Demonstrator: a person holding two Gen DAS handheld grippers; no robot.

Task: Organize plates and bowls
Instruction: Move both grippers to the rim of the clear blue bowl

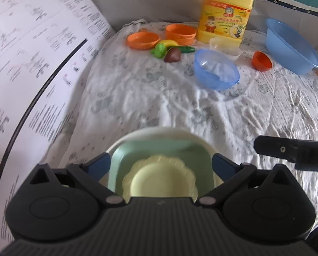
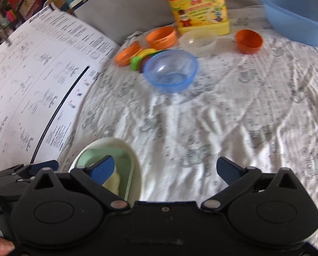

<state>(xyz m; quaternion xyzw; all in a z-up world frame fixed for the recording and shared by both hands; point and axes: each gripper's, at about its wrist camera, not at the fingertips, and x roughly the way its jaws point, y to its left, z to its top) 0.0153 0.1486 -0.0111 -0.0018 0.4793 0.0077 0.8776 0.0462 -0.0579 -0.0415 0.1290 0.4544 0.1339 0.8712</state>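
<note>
A stack of plates lies near the cloth's near left edge: a white plate [image 1: 159, 133] at the bottom, a green square plate [image 1: 159, 149] on it, a pale yellow scalloped plate [image 1: 159, 177] on top. My left gripper [image 1: 161, 165] is open, its fingers either side of the stack. The stack also shows in the right wrist view [image 2: 116, 147]. My right gripper [image 2: 166, 168] is open and empty over bare cloth, right of the stack. A small blue bowl [image 2: 170, 70], a clear bowl [image 2: 198, 40], an orange cup [image 2: 249, 40] and two orange dishes [image 2: 162, 36] lie farther back.
A yellow detergent jug [image 2: 198, 6] stands at the back. A large blue basin [image 2: 295, 10] is at the back right. Toy vegetables [image 1: 171, 50] lie by the orange dishes. A printed poster [image 1: 30, 74] borders the left side. The patterned cloth [image 2: 223, 117] covers the surface.
</note>
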